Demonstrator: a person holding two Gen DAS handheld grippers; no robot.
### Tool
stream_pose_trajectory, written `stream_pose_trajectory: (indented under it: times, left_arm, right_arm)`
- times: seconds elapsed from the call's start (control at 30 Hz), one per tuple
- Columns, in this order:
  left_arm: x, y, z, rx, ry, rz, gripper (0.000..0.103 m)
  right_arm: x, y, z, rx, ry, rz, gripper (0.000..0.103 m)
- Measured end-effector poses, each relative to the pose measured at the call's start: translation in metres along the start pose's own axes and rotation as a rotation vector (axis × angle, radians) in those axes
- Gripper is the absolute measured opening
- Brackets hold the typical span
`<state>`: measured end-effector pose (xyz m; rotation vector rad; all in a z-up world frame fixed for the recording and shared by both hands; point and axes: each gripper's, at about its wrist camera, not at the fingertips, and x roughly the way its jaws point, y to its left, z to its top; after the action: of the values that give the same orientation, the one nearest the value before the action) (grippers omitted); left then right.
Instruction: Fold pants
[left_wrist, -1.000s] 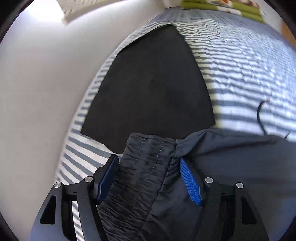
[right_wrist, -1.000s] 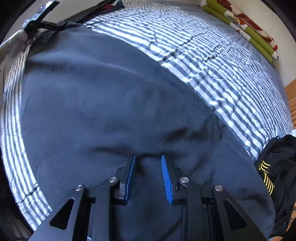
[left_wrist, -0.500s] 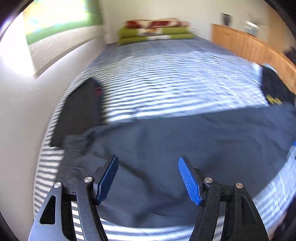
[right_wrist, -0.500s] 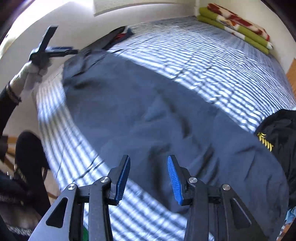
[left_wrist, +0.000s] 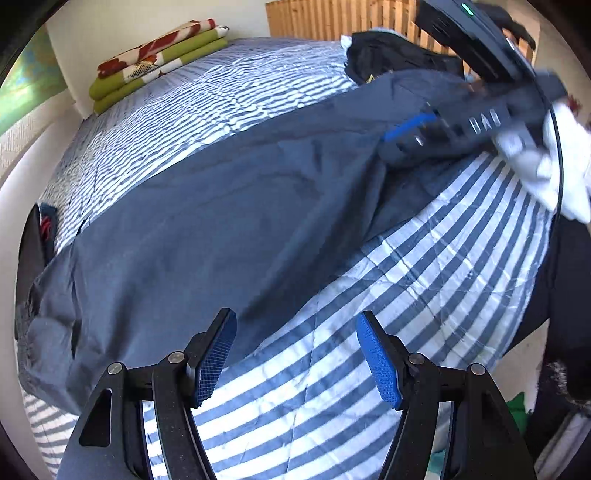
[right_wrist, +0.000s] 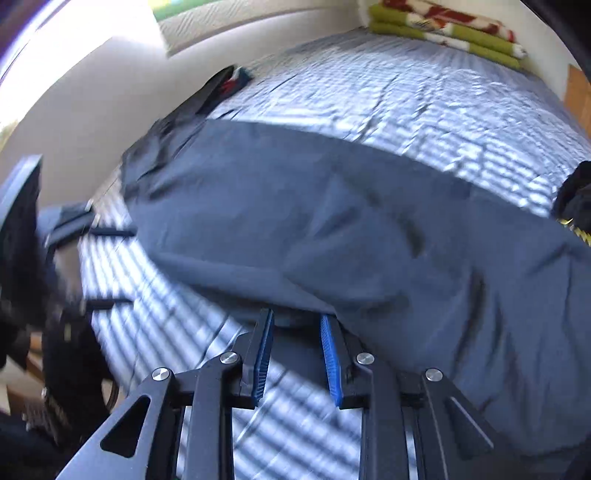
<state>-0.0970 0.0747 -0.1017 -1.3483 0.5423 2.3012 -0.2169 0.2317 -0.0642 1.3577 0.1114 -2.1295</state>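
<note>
Dark grey-blue pants (left_wrist: 229, 206) lie spread across the striped bed (left_wrist: 424, 295), with the gathered waistband (left_wrist: 33, 332) at the left. My left gripper (left_wrist: 295, 354) is open above the bedspread just off the pants' near edge, with nothing between its fingers. It shows blurred at the left of the right wrist view (right_wrist: 131, 267). My right gripper (right_wrist: 295, 321) is at the near edge of the pants (right_wrist: 332, 221). Its jaws are closing with the fabric's edge between the fingertips and a gap still showing. In the left wrist view the right gripper (left_wrist: 397, 142) is at the upper right, held by a white-gloved hand (left_wrist: 554, 173).
A folded green and red blanket (left_wrist: 159, 59) lies at the bed's far end. A black garment with yellow print (right_wrist: 576, 206) sits at the right, and another dark folded garment (right_wrist: 218, 88) at the left by the white wall. Wooden slats (left_wrist: 332, 18) stand behind the bed.
The left gripper has left the waistband and swept right along the bed's near edge, rolling as it went. The right gripper drew back to the pants' near edge and its jaws narrowed.
</note>
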Motion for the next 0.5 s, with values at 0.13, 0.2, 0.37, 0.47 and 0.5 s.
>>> stream_pose_trajectory:
  times: [0.13,0.2,0.37,0.47,0.5]
  left_arm:
    - [0.023,-0.009,0.019,0.068,0.007,0.062,0.071]
    - [0.039,0.002,0.030,0.057,0.035,0.097,0.071]
    - [0.062,0.043,0.052,-0.050,0.054,0.074,0.065]
    - [0.062,0.063,0.059,-0.105,0.054,0.037,0.062]
    - [0.061,0.068,0.061,-0.119,0.051,0.021,0.062]
  right_arm:
    - [0.005,-0.022,0.016,0.101,0.003,0.060,0.023]
    - [0.004,-0.025,0.016,0.117,-0.001,0.074,0.024]
    - [0.002,-0.030,0.011,0.144,-0.004,0.106,0.024]
    - [-0.003,-0.020,0.002,0.128,0.000,0.163,0.025]
    - [-0.002,-0.012,0.000,0.104,0.004,0.175,0.027]
